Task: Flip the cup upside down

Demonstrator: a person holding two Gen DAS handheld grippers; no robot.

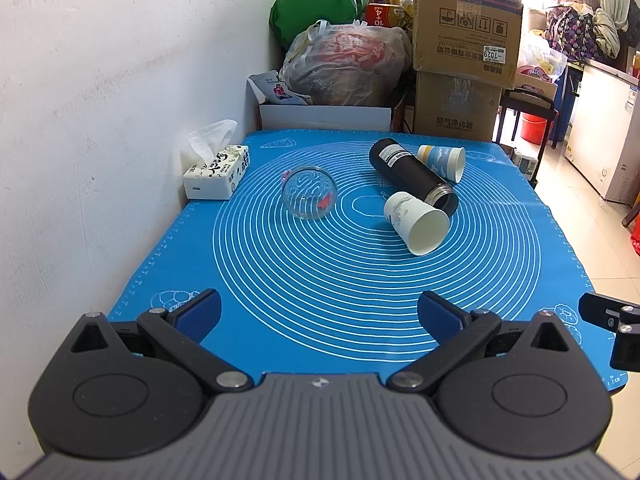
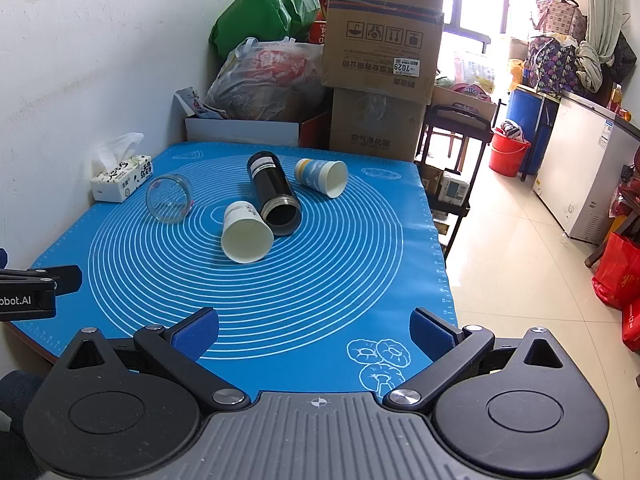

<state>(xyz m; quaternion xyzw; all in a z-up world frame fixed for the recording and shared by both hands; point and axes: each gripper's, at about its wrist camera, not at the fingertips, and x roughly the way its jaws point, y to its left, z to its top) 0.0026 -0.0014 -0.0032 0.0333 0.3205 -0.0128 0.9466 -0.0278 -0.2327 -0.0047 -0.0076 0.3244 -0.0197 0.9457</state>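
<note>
Both grippers, left point(image 1: 318, 318) and right point(image 2: 314, 330), hover spread and empty over the mat's point(image 1: 280, 320) near edge, lining up on the white cup point(image 1: 416, 222) lying on its side mid-mat, mouth toward them, touching the flask point(image 1: 412, 176).

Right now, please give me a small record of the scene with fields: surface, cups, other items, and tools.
surface: blue silicone mat with white rings
cups: clear glass cup, white paper cup, blue-and-white paper cup, black cylindrical flask; all lie on their sides
other items: white tissue box by the wall
left tool: open, holds nothing
right tool: open, holds nothing
</note>
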